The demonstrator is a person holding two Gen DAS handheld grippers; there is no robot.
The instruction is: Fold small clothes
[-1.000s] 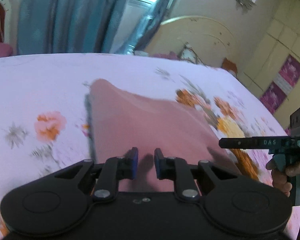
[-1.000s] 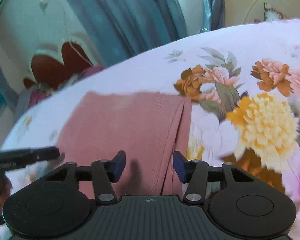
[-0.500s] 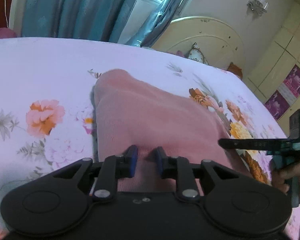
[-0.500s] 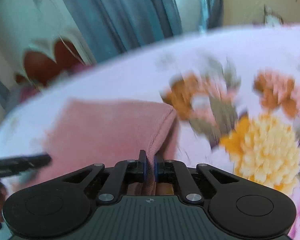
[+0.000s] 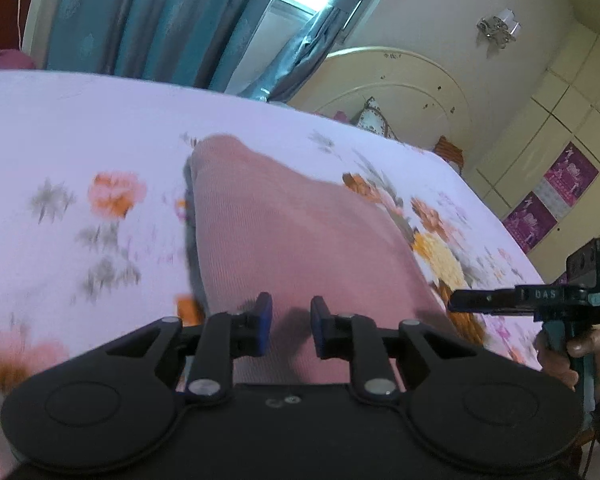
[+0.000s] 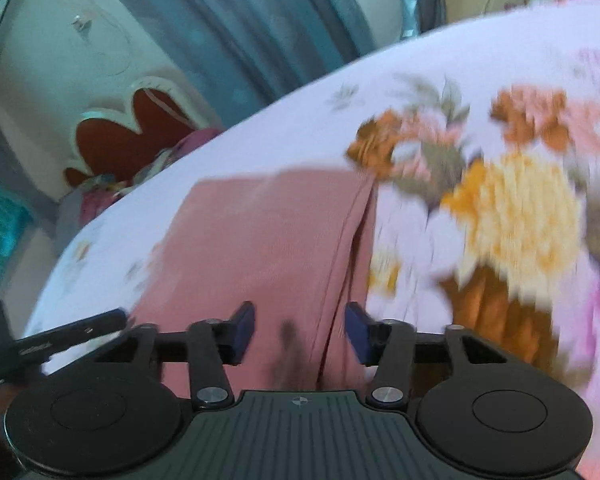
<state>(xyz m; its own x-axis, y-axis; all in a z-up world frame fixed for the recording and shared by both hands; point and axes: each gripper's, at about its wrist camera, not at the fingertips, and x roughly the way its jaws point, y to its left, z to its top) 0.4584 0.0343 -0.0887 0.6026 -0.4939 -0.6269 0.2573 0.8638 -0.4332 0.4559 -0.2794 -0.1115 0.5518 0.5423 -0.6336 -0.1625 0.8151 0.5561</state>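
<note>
A small pink ribbed garment point(image 5: 284, 236) lies folded on the floral bedsheet point(image 5: 80, 128). It also shows in the right wrist view point(image 6: 260, 240), with a folded edge running along its right side. My left gripper point(image 5: 291, 330) is open just above the near edge of the garment. My right gripper point(image 6: 300, 330) is open over the garment's near right edge. The right gripper also shows in the left wrist view point(image 5: 500, 300), at the garment's right corner. The left gripper shows in the right wrist view point(image 6: 60, 336), low at the left.
The bed's cream headboard point(image 5: 400, 88) and a pillow point(image 5: 374, 118) are at the far end. Teal curtains point(image 5: 172, 20) hang behind the bed. Cream wardrobes point(image 5: 560, 140) stand to the right. A red-cushioned chair point(image 6: 128, 136) stands beside the bed.
My right gripper was shut on the garment's edge half a second ago and has opened, letting it go. My left gripper has opened wider. The garment has dropped flat.
</note>
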